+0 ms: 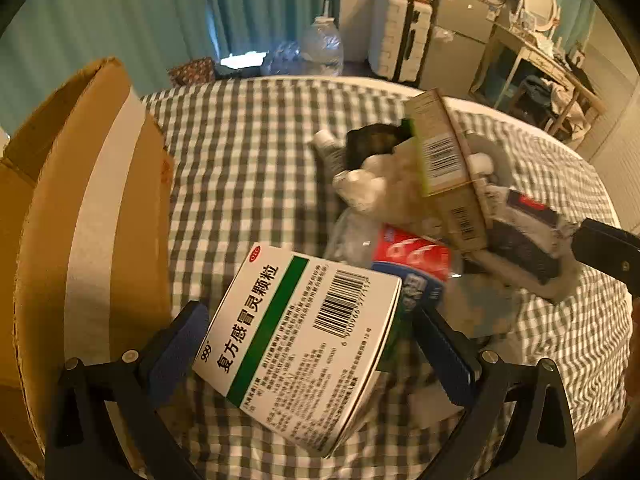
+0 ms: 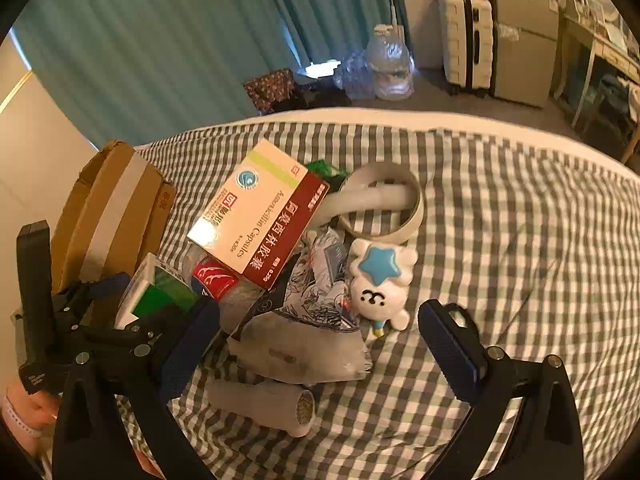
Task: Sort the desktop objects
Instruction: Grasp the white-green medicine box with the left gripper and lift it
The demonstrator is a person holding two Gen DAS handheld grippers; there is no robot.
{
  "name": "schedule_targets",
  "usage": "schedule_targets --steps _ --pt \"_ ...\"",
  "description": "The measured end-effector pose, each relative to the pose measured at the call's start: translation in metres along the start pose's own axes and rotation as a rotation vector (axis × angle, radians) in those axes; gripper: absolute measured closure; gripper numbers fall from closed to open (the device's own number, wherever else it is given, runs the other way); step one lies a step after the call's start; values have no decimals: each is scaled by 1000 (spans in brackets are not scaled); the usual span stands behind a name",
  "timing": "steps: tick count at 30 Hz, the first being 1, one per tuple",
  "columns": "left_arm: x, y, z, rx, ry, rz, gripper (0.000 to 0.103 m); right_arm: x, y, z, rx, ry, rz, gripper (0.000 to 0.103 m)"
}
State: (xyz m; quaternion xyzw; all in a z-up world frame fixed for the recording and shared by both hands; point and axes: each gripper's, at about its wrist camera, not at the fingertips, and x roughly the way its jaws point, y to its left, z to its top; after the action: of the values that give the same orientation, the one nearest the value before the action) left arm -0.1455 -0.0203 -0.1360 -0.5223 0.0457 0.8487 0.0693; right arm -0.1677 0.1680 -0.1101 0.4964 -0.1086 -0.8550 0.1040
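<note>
- Medicine box [image 1: 298, 350] sits tilted between the spread pads of the left claw [image 1: 308, 356], long axis running crosswise, beside the carton [image 1: 92, 216].
- Right claw [image 2: 320, 344] gapes empty over the bed's [image 2: 520, 208] clutter.

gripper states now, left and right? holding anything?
Left gripper: open, jaws wide around the white-and-green medicine box; pad contact cannot be told.
Right gripper: open, holding nothing, above the clutter.
</note>
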Motion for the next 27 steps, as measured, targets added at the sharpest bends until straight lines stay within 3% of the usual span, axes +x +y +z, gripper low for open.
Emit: schedule_targets --steps 3,5,7,9,11,15,18,21,27 --pt "-1 8 -1 0 2 -35 0 8 4 -2 -8 19 -8 9" --pt "-4 13 -3 -1 2 -59 0 14 7 -5 -17 46 4 20" --pt "-7 15 -7 4 7 -59 0 20 10 -8 -30 74 8 51" --pt "-11 13 -9 13 9 -61 0 24 12 -11 -44 95 -8 62" --pt "-17 12 -6 26 17 -78 0 23 17 -14 -67 94 -18 62" --pt "-43 15 5 16 -61 -140 0 18 23 -15 -105 75 -48 63" --pt "-43 26 7 -4 -81 -102 0 17 24 -16 -86 76 -42 63" --pt "-34 22 3 22 -29 -123 0 16 22 -17 -73 73 -41 63" --pt "-3 9 -4 76 67 -75 0 16 25 -16 -77 69 -39 63"
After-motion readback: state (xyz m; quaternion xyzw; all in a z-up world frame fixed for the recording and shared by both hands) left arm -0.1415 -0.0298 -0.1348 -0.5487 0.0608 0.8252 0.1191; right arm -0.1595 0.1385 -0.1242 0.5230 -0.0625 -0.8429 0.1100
